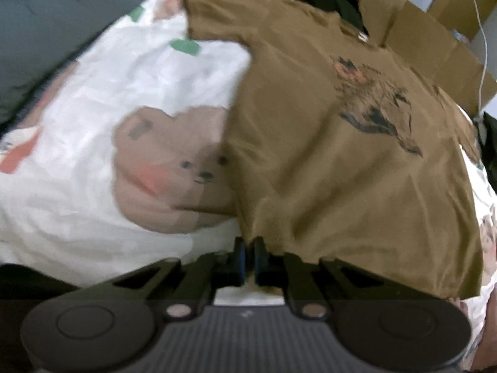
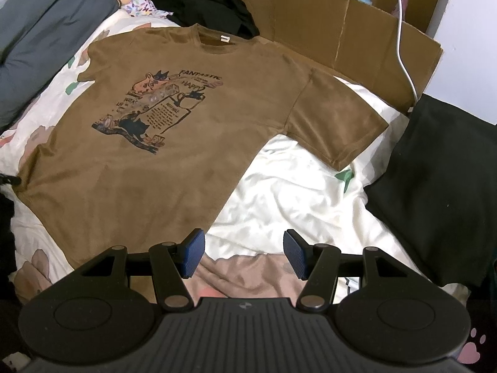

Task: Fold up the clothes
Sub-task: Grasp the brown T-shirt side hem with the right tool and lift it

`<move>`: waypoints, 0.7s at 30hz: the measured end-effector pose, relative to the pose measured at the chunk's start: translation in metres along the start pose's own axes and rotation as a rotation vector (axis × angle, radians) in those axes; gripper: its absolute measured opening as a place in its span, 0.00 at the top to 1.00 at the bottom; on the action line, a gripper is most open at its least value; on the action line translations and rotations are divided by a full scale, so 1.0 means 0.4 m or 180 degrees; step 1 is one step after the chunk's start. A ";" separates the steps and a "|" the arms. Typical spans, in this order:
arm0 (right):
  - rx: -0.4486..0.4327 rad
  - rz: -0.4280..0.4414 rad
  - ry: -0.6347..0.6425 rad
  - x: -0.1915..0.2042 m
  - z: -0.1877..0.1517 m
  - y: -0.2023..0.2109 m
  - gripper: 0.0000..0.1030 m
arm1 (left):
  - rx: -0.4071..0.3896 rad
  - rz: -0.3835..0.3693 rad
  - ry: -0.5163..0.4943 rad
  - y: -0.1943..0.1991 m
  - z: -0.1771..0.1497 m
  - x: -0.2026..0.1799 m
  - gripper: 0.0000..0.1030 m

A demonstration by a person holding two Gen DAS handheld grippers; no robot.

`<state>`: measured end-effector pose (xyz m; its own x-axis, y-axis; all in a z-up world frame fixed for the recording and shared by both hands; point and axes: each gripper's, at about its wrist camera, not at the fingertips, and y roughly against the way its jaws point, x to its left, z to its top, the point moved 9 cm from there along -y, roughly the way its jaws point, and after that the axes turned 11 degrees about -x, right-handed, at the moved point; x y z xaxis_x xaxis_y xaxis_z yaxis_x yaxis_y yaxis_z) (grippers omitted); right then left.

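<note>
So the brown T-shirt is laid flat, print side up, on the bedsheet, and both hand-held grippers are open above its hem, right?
Not both. The left hand-held gripper is shut at the hem corner of the brown T-shirt, as the left wrist view shows. Only the right hand-held gripper is open. The shirt does lie print side up on the bedsheet.

Black grippers (image 2: 243, 253) with ribbed blue-padded fingers (image 2: 195, 253), silver pivots.
</note>
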<state>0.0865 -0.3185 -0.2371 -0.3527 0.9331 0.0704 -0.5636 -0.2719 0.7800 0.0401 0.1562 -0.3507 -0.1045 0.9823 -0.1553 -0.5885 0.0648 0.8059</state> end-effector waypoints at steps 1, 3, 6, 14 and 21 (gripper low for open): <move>0.0010 -0.0001 0.0003 0.000 -0.003 -0.002 0.41 | -0.0003 0.0009 0.0013 0.010 0.001 0.014 0.95; 0.0029 0.0004 0.0002 0.002 -0.010 -0.006 0.41 | 0.0004 0.0030 0.0046 0.021 0.001 0.039 0.95; 0.0082 0.0025 -0.0016 0.008 -0.029 -0.018 0.41 | 0.0046 0.0052 0.0111 0.013 -0.006 0.061 0.95; 0.0315 0.0064 -0.0104 0.047 -0.101 -0.075 0.41 | 0.0220 0.0021 0.0119 -0.050 -0.026 0.087 0.94; 0.0413 0.0187 -0.0423 0.102 -0.155 -0.135 0.41 | 0.0252 -0.0037 0.0017 -0.044 -0.018 0.088 0.94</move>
<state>0.0562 -0.2804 -0.3150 -0.2756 0.9417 0.1930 -0.4410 -0.3023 0.8451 0.0409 0.1883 -0.3743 -0.1024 0.9805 -0.1676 -0.5245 0.0899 0.8467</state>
